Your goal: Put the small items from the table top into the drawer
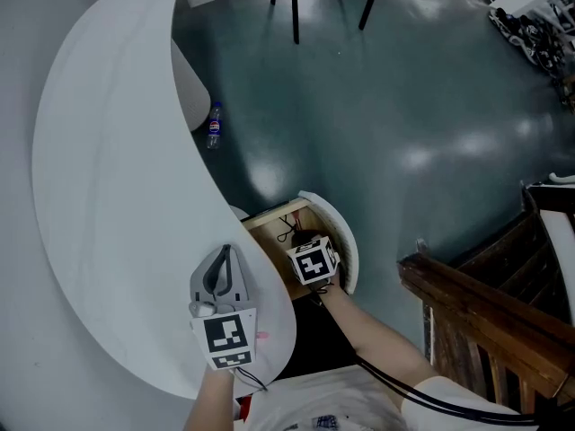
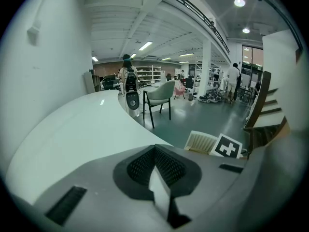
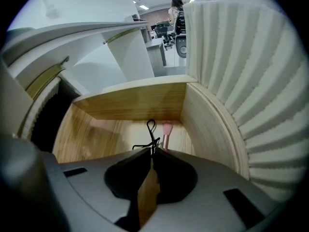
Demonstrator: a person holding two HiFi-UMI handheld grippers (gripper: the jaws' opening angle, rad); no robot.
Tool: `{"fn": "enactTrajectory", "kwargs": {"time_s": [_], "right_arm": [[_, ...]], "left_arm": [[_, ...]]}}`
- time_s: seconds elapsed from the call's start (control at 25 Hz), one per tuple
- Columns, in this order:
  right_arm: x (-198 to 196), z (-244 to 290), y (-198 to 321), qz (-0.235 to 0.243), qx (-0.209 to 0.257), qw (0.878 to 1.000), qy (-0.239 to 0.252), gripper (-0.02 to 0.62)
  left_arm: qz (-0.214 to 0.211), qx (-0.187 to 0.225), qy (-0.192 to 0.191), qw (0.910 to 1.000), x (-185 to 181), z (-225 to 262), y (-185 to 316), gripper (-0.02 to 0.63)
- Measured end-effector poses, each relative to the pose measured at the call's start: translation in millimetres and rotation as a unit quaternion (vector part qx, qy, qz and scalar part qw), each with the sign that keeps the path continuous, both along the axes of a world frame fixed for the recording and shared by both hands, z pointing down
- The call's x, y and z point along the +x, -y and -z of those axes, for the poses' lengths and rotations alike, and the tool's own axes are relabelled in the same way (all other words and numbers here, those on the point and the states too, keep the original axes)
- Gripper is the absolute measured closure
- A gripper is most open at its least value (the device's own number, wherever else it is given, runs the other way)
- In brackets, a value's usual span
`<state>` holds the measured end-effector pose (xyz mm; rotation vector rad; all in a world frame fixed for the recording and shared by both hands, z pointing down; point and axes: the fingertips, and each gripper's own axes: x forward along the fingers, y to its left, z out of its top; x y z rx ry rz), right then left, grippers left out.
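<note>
Drawer (image 3: 135,103) brush (image 3: 167,130) shows only past right gripper (image 3: 151,150) pinching curler (image 3: 151,128); left gripper (image 2: 155,149) pressed together.

The table (image 1: 108,196) is white, the drawer (image 3: 130,103) pale wood, the brush (image 3: 167,129) pink, the curler (image 3: 153,140) black.

Floor (image 1: 386,124): dark grey-green and glossy, spread out ahead of both grippers.
Bottle (image 1: 214,125): on the floor, well ahead of the left gripper (image 1: 225,254).
Chair (image 2: 159,96): pale shell on dark legs, far ahead of the left gripper.
Upright machine (image 2: 131,93): black and white, just left of the chair.
Wooden stairs (image 1: 467,303): dark brown, to the right of the right gripper (image 1: 305,241).
Person (image 2: 234,79): standing, far ahead and right of the left gripper.
Ceiling lights (image 2: 240,2): lit, high above.
</note>
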<state>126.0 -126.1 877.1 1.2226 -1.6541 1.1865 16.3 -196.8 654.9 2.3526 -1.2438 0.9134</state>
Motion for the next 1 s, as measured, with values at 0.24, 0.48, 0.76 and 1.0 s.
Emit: {"fn": "enactTrajectory", "kwargs": {"time_s": [0.24, 0.48, 0.76, 1.0], "right_arm": [[-2.5, 8.9, 2.0, 0.001, 0.010, 1.000, 0.006, 0.560], [-4.9, 26.1, 6.1, 0.007, 0.028, 1.000, 0.006, 0.560], [-8.7, 62.2, 7.2, -0.004, 0.065, 0.997, 0.032, 0.560], [-10.3, 116.1, 11.2, -0.003, 0.114, 0.991, 0.067, 0.560]], "left_arm": [[0.008, 0.002, 0.001, 1.0000, -7.8, 4.0, -5.2, 0.586], [0.018, 0.010, 0.000, 0.9998, -10.2, 14.5, -9.5, 0.586], [0.034, 0.029, 0.002, 0.9990, -13.5, 36.2, -22.4, 0.586], [0.050, 0.041, 0.004, 0.9979, -12.7, 49.6, -43.9, 0.586]]}}
